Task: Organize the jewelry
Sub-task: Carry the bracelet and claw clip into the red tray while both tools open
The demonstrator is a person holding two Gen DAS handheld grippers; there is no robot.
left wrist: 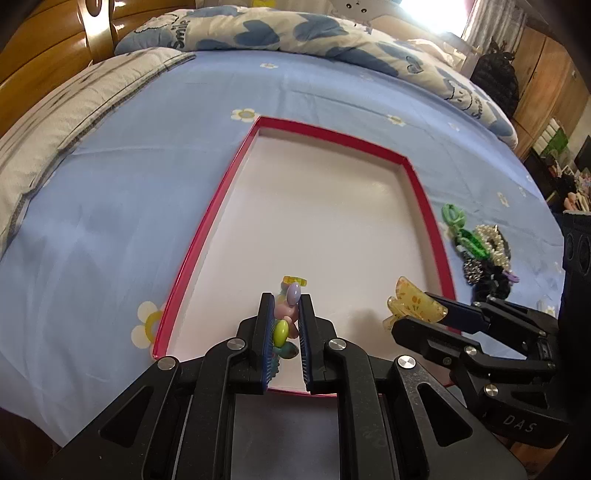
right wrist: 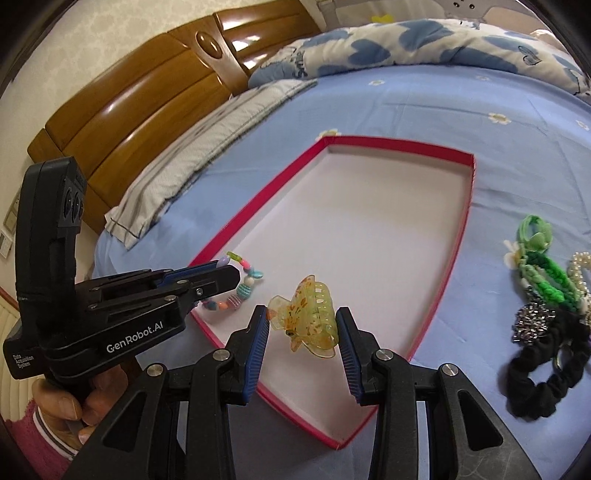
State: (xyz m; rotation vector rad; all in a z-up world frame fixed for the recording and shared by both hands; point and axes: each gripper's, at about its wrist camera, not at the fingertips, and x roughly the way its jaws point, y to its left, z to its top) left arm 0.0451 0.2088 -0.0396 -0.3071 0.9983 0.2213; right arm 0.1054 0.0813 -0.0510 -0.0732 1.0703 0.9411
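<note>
A red-rimmed box (left wrist: 207, 236) with a white floor lies on the blue bed; it also shows in the right wrist view (right wrist: 466, 221). My left gripper (left wrist: 287, 306) is shut on a colourful bead bracelet (left wrist: 282, 330) over the box's near left corner; the bracelet (right wrist: 243, 288) hangs from it in the right wrist view. My right gripper (right wrist: 302, 325) is shut on a yellow translucent hair claw (right wrist: 306, 321) over the box's near end. The claw (left wrist: 415, 306) also shows in the left wrist view.
A pile of accessories lies on the sheet right of the box: a green braided piece (right wrist: 543, 269), a pearl piece (left wrist: 491, 240), a sparkly piece (right wrist: 532, 325) and a black scrunchie (right wrist: 546, 373). A pillow (left wrist: 74, 110), a patterned quilt (left wrist: 295, 33) and the wooden headboard (right wrist: 147, 99) lie beyond.
</note>
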